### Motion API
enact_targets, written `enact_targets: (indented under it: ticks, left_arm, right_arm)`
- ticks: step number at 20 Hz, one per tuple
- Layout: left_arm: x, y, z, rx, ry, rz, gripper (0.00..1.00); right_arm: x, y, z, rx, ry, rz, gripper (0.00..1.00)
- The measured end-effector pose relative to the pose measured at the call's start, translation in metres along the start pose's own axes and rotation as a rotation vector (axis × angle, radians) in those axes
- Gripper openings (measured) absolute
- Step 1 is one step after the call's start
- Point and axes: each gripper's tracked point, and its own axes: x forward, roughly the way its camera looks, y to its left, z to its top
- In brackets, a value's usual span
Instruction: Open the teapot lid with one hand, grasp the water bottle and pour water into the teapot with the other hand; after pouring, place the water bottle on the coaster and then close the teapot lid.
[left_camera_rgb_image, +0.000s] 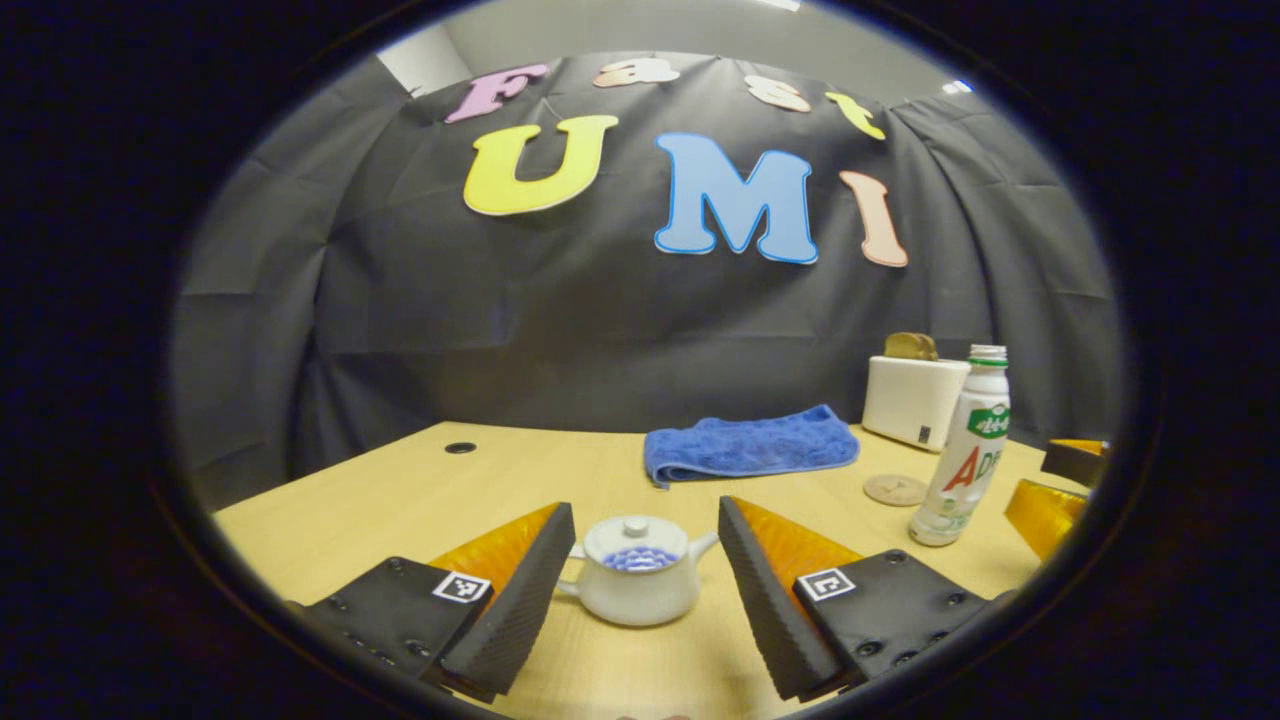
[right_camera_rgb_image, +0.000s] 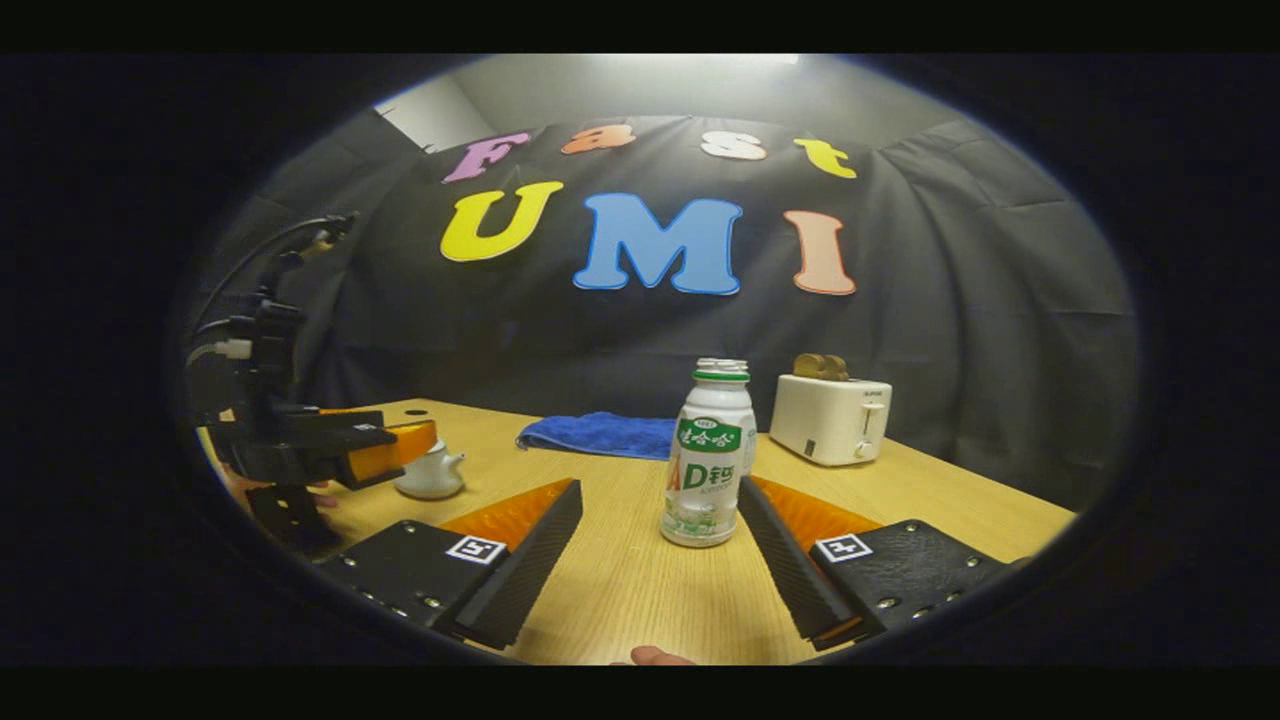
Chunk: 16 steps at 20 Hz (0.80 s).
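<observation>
A small white teapot (left_camera_rgb_image: 640, 585) with its lid (left_camera_rgb_image: 636, 539) on stands on the wooden table, between and just beyond the fingertips of my open left gripper (left_camera_rgb_image: 647, 545). A white water bottle (left_camera_rgb_image: 963, 447) with a green label stands upright to the right, beside a round coaster (left_camera_rgb_image: 894, 489). In the right gripper view the same bottle (right_camera_rgb_image: 709, 454) stands just ahead of my open right gripper (right_camera_rgb_image: 662, 520), close to its right finger, untouched. The left gripper (right_camera_rgb_image: 385, 445) appears there at far left, in front of the teapot (right_camera_rgb_image: 430, 473).
A folded blue towel (left_camera_rgb_image: 750, 446) lies at the back of the table (left_camera_rgb_image: 400, 490). A white toaster (left_camera_rgb_image: 912, 400) with bread in it stands at the back right. The other gripper's fingers (left_camera_rgb_image: 1045, 505) show at the right edge. A cable hole (left_camera_rgb_image: 460, 447) is at back left.
</observation>
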Motion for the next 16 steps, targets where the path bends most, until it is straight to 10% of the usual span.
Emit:
enact_targets:
  ticks: [4,7,11,16]
  left_arm:
    - [0.021,0.003,0.0,0.014,0.015,0.006,0.98]
    - [0.026,0.001,-0.007,0.025,0.035,-0.005,0.77]
    - [0.032,0.003,-0.005,0.019,0.042,-0.016,0.24]
    - [0.031,0.003,0.004,0.064,0.015,-0.009,0.14]
  right_arm:
    - [0.002,-0.01,-0.002,0.012,0.012,-0.009,0.97]
    - [0.005,-0.014,-0.005,0.021,0.02,-0.01,0.97]
    - [0.009,-0.021,-0.004,0.011,0.01,-0.013,0.97]
    - [0.029,-0.036,-0.009,0.005,0.034,-0.008,0.96]
